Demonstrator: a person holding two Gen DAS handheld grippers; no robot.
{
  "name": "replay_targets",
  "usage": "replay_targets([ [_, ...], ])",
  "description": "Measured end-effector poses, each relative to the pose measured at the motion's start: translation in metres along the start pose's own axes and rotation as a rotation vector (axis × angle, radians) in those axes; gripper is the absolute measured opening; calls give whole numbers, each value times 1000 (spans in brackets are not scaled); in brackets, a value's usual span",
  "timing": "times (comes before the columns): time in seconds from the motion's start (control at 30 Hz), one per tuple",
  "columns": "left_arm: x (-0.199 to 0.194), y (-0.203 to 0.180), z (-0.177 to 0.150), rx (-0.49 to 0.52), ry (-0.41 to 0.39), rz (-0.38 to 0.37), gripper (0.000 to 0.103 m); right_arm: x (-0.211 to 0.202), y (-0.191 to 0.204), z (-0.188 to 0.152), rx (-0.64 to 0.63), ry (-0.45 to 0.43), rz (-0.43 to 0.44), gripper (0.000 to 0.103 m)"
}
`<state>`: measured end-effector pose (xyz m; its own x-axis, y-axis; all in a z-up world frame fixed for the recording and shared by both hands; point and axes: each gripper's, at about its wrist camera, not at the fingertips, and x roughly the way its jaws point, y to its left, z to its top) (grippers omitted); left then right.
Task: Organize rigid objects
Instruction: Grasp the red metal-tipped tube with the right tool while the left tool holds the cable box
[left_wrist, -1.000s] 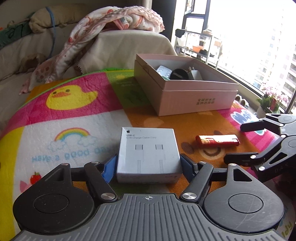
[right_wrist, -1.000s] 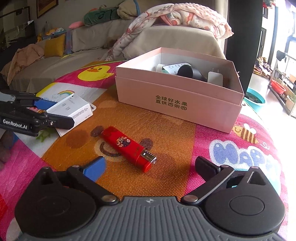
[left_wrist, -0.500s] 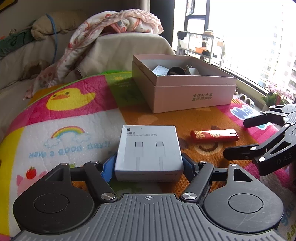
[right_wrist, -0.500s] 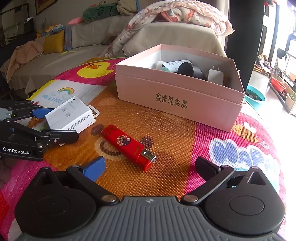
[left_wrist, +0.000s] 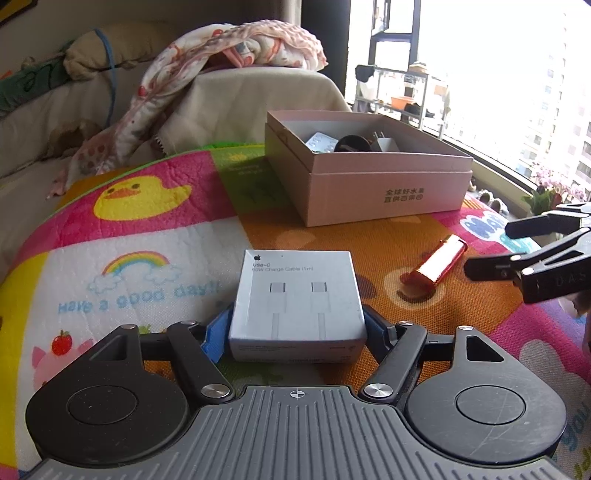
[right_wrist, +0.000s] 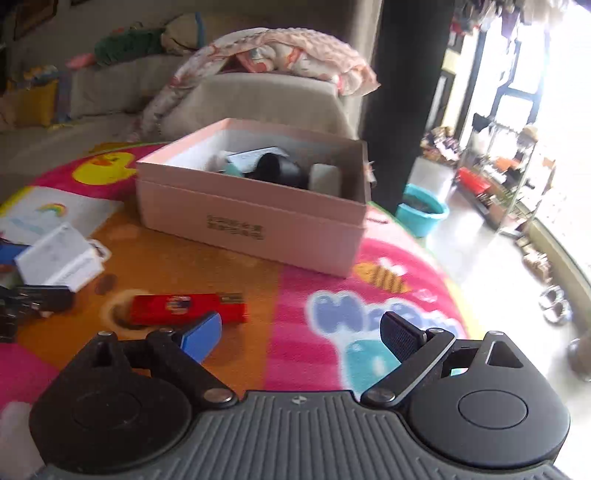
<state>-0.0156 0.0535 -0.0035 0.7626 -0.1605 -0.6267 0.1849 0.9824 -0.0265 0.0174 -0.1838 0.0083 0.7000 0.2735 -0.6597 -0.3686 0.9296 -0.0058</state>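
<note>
The white cable box (left_wrist: 297, 295) sits clamped between the left gripper (left_wrist: 295, 328)'s blue pads, low over the colourful play mat (left_wrist: 147, 229). The red lighter (right_wrist: 186, 308) lies on the orange patch to its right; the right gripper (right_wrist: 301, 332) hovers just behind it, jaws wide but closing, nothing between them. Only the right wrist view shows the teal basin (right_wrist: 423, 214) past the pink box (right_wrist: 255, 218); the left shows the window.
</note>
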Motion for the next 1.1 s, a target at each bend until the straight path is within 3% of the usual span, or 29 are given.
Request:
replay_targets([
  [0.1, 0, 0, 0, -1, 0, -1, 76, 6, 13, 0, -5, 44, 92, 94],
  [0.27, -1, 0, 0, -3, -2, -1, 76, 17, 31, 5, -49, 42, 36, 95],
  [0.6, 5, 6, 12, -55, -4, -27, 75, 30, 32, 13, -33, 42, 71, 95],
  [0.87, 20, -4, 29, 9, 14, 19, 74, 33, 31, 15, -25, 42, 76, 95],
  [0.97, 22, -5, 31, 20, 22, 11, 74, 33, 32, 16, -30, 33, 78, 90],
  [1.0, 22, -6, 30, 27, 23, 5, 74, 31, 33, 16, -39, 27, 84, 83],
  [1.1, 14, -8, 26, 57, 27, -32, 74, 22, 36, 12, -88, 14, 74, 83],
])
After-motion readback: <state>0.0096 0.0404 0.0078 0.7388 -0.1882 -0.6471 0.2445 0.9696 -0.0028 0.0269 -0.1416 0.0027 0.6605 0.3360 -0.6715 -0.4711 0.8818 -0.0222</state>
